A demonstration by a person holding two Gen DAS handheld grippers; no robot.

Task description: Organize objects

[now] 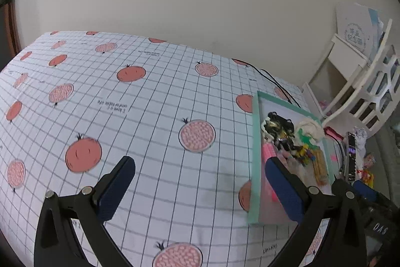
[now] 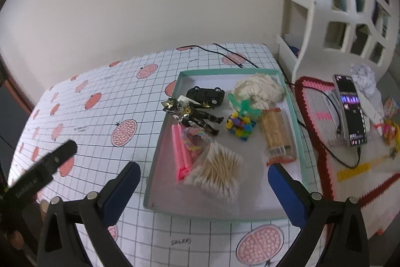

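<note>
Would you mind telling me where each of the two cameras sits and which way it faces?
Left wrist: on the left gripper, low over the patterned tablecloth, facing the wall; its open fingers frame the view, the right gripper at right.
Right wrist: on the right gripper, looking down into the tray; open fingers, the left gripper at left.
Shared: tray, tablecloth, toy figure.

1 tray (image 2: 162, 142), 1 toy car (image 2: 205, 94), 1 action figure (image 2: 192, 115), 1 cotton-swab bag (image 2: 217, 173), 1 phone (image 2: 351, 111).
</note>
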